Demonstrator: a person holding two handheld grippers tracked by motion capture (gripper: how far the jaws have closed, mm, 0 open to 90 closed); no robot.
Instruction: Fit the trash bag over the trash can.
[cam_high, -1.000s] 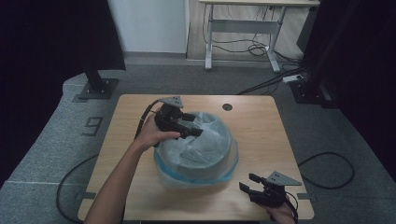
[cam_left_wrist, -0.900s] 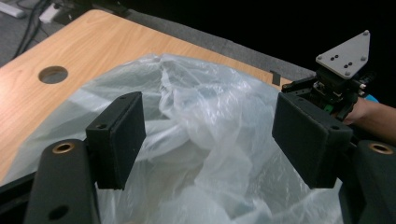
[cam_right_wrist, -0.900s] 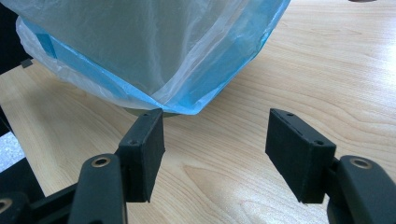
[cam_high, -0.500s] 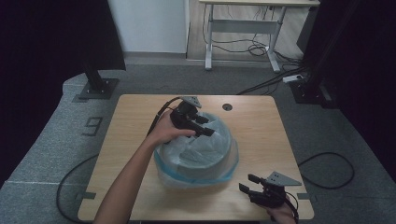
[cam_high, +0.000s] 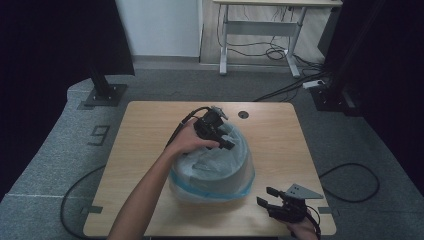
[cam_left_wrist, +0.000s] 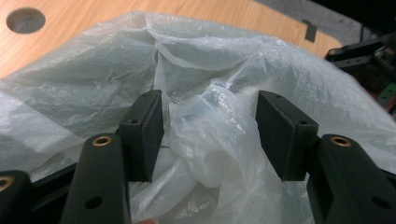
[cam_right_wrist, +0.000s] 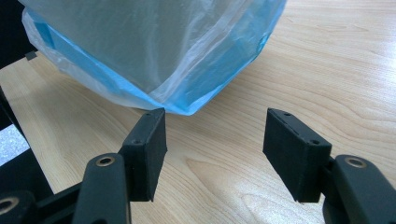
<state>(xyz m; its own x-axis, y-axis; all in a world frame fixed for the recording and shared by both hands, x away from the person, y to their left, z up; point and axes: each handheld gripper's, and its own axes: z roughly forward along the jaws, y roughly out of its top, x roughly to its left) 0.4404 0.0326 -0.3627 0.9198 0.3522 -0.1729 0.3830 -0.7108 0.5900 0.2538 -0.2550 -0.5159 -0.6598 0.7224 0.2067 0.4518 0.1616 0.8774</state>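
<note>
Jaws of the left gripper (cam_high: 223, 141) are seen from high up, held partly apart over the far rim of a bin (cam_high: 212, 172) that is lined with a thin plastic bag (cam_high: 220, 160). The bin is set in the middle of the wooden table (cam_high: 145, 150). A small round hole (cam_high: 243, 114) is cut in the table just behind it. The left hand (cam_high: 187, 142) is wrapped round the gripper, and the forearm is stretched up from the bottom edge and bent in toward the bin. The right gripper (cam_high: 267, 196) is kept low at the near right corner of the table, near the bin but apart from it, with its jaws spread and nothing between them. In the left gripper view, the two black pads (cam_left_wrist: 142, 133) are shown part way apart, having just been closing, and a crumpled fold of the plastic bag (cam_left_wrist: 205, 126) is bunched up between them. The left pad is touched by the fold, but whether it is squeezed tight cannot be told. The table hole (cam_left_wrist: 25, 20) is seen at the top left. In the right gripper view, the pads (cam_right_wrist: 289, 149) are spread wide over bare table (cam_right_wrist: 336, 70), and nothing is held. The blue bottom edge of the bag (cam_right_wrist: 205, 88) is seen just ahead of them, not touched.
</note>
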